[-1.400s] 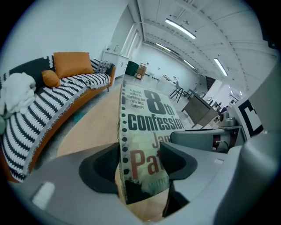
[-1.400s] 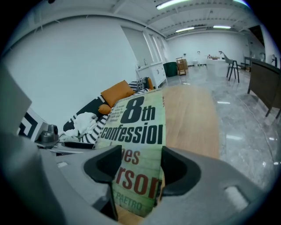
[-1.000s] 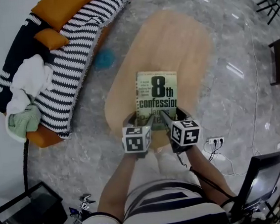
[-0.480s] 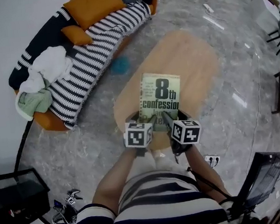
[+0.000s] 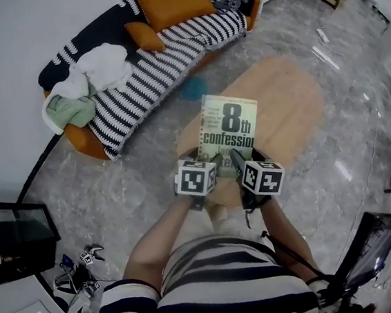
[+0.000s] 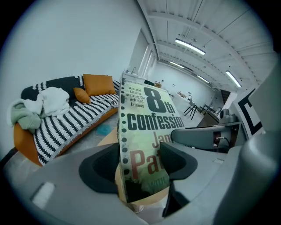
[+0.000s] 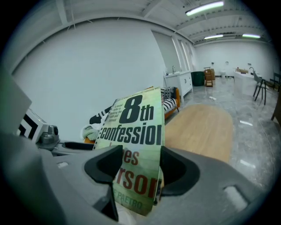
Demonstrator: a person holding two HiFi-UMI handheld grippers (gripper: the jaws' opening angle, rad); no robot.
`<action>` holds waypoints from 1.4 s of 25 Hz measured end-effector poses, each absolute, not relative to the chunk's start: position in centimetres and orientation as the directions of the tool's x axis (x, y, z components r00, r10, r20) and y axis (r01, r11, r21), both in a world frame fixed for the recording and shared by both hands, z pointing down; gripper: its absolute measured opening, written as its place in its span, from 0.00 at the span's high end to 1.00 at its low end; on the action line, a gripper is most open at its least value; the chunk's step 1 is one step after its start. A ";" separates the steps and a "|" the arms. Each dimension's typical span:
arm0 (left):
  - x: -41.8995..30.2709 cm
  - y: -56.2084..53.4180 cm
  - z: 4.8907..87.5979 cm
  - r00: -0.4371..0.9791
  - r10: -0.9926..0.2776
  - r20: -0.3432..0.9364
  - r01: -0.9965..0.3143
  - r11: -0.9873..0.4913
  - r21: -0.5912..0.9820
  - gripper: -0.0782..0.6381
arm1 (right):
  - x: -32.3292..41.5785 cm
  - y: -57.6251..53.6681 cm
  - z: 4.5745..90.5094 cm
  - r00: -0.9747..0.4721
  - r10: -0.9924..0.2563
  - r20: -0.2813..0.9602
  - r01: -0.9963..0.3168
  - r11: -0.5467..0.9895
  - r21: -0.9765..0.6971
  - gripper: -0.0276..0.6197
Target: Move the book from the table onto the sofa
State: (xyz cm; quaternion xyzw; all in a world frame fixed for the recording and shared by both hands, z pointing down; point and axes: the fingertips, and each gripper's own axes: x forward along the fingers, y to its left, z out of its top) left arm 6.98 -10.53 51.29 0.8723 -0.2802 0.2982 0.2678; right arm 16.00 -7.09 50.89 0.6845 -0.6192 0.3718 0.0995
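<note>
The green paperback book [image 5: 231,129], with "8th confession" on its cover, hangs above the oval wooden table [image 5: 294,104], tilted up at its far end. My left gripper [image 5: 209,163] is shut on its near left corner and my right gripper [image 5: 237,160] on its near right corner. In the left gripper view the book [image 6: 142,132] stands between the jaws of that gripper [image 6: 139,166]. The right gripper view shows the book [image 7: 136,145] clamped in that gripper [image 7: 137,169]. The black-and-white striped sofa [image 5: 164,58] lies to the upper left, and the left gripper view shows the sofa [image 6: 66,125] too.
On the sofa lie orange cushions [image 5: 172,2], a white cloth pile [image 5: 102,61] and a green cloth [image 5: 69,111]. A blue thing [image 5: 192,88] lies on the floor between sofa and table. A black box [image 5: 13,237] stands at the left, cables and a plug strip near my feet.
Both grippers have lifted the book off the table. The view has swung so the sofa lies nearer the middle of the picture.
</note>
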 end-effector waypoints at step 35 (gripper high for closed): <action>-23.2 -21.7 51.7 0.534 -0.502 0.681 -0.835 -0.438 0.332 0.48 | -13.4 -21.5 51.1 -0.283 -0.700 0.656 -0.946 0.093 -0.309 0.56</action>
